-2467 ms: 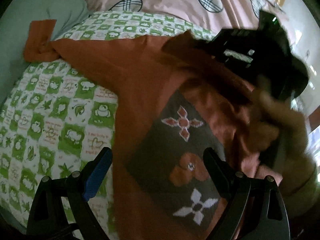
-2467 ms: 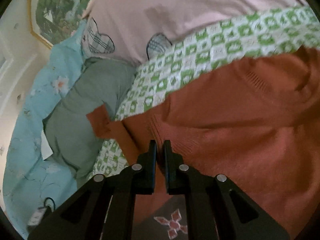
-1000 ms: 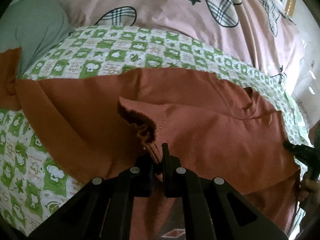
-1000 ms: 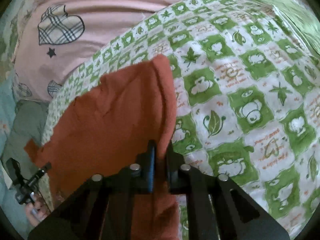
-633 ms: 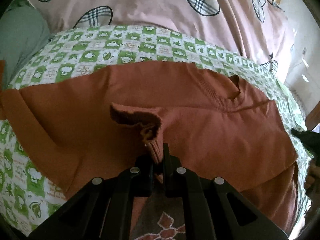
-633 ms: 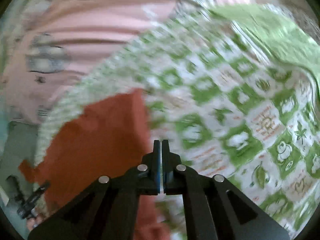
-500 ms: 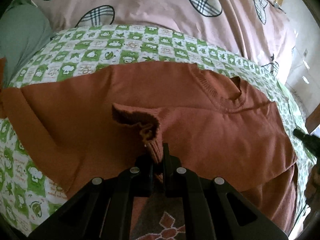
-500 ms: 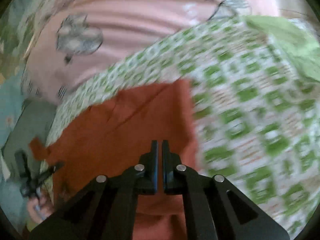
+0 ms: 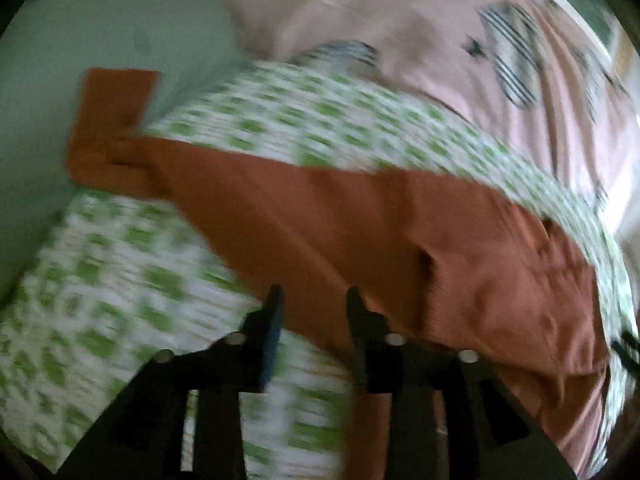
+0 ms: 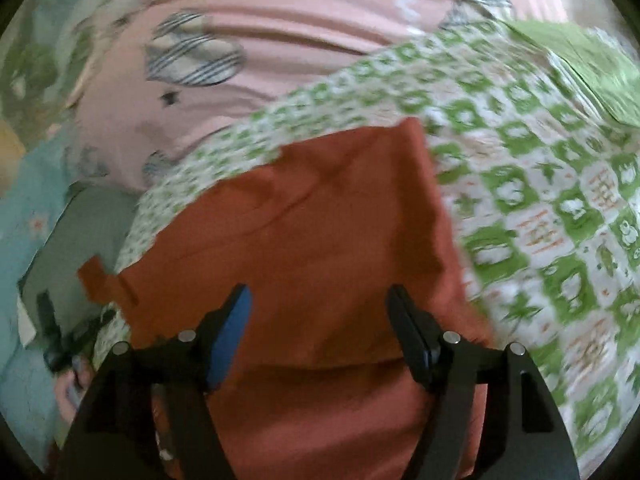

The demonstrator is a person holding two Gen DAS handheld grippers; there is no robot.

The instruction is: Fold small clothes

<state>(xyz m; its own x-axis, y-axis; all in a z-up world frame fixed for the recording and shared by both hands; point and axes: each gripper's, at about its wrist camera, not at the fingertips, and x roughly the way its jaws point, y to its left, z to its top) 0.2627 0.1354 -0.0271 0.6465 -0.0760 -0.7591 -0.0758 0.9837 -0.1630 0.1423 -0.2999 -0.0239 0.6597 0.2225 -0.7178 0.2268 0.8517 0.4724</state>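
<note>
- Left gripper [image 9: 314, 298]: jaws apart, moderate gap, holding nothing. Hovers over near edge of orange sweater [image 9: 380, 240], left finger above the blanket, right finger above orange fabric.
- Right gripper [image 10: 320, 300]: jaws wide apart, holding nothing. Positioned above sweater body, both fingers over orange knit.
- Blue pads on inner face of left-hand fingers [image 10: 230, 334] visible in both wrist views.
- Sweater: spread flat on green-and-white checkered blanket [image 9: 120, 280], on the bed. Folded edge runs across lower part in right wrist view, upper layer lying over lower one.
- One sleeve [image 9: 112, 120] extends out to far left in left wrist view, cuff end bent upward, resting against grey-green pillow [image 9: 80, 40].
- Right side of sweater in right wrist view: straight folded edge, blanket exposed just beside it.
- Small crease/pucker in fabric near centre, just beyond right finger of left gripper.
- Pink quilt [image 10: 280, 40] with plaid heart and star prints bunched behind blanket, at far side.
- Light blue bedding [image 10: 28, 200] at left edge in right wrist view.
- Left gripper also seen in right wrist view at lower left [image 10: 60, 344], hand [image 10: 70, 388] on it; jaw state unreadable from there.
- Motion blur heavy in left wrist view; blanket pattern detail not resolvable there.
</note>
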